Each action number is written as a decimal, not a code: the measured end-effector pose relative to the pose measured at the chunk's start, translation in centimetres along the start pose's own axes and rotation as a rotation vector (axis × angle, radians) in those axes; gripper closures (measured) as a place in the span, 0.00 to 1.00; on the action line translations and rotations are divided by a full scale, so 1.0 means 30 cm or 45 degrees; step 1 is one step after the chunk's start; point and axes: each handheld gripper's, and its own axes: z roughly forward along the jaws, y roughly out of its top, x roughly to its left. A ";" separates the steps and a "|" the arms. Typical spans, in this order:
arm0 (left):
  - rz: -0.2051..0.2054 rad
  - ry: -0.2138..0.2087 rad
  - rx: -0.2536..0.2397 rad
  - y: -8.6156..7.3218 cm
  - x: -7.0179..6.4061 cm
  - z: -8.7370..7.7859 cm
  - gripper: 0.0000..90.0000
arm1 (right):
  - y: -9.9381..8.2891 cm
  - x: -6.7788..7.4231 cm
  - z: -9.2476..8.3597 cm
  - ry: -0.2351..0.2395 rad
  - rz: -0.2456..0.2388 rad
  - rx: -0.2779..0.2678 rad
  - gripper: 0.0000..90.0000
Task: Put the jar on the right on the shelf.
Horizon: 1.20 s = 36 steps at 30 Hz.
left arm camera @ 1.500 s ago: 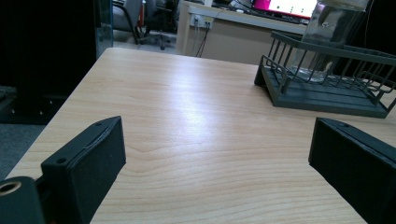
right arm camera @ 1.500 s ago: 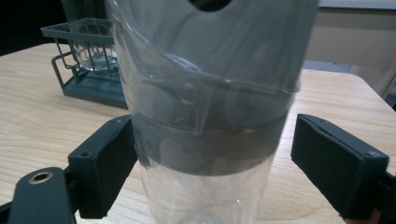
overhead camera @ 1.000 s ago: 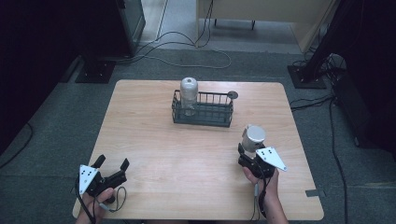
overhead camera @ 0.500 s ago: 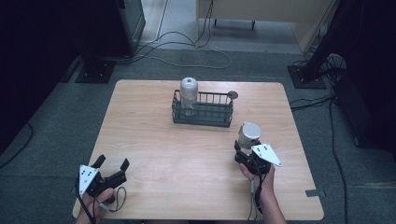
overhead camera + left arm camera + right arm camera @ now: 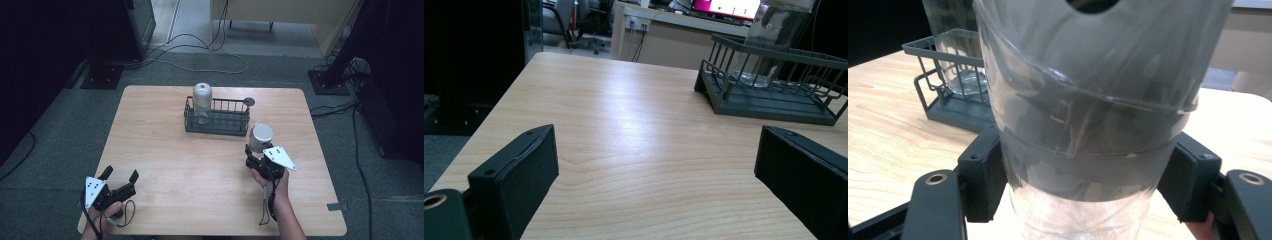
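Right gripper (image 5: 258, 156): jaws clamped on the jar (image 5: 1088, 115); left gripper (image 5: 120, 176): jaws wide, nothing between them.

The pads (image 5: 982, 172) press the jar's clear wall at mid-body, on the dark band, jar upright. It is judged light, thin-walled and smooth: likely to flex and slip, so grip at mid-body with moderate force. Ahead of the jaws stands the wire basket (image 5: 240, 126), already holding a second jar (image 5: 202, 102) at one end. The left gripper rests well apart at the near table (image 5: 160, 165) edge.
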 end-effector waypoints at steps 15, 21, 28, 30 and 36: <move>-0.017 -0.007 -0.003 0.000 0.006 -0.002 0.04 | 0.070 0.057 0.061 0.028 -0.023 -0.004 0.34; -0.033 -0.002 -0.004 0.000 0.008 -0.001 0.04 | 0.092 0.069 0.073 0.030 -0.027 -0.008 0.34; -0.030 -0.003 -0.004 0.000 0.007 -0.001 0.04 | 0.122 0.080 0.083 0.039 -0.044 -0.011 0.34; -0.028 0.000 -0.003 0.000 0.007 -0.001 0.04 | 0.132 0.081 0.085 0.038 -0.042 -0.016 0.34; -0.033 0.003 -0.002 0.001 0.008 0.000 0.04 | 0.165 0.081 0.092 0.038 -0.038 -0.024 0.34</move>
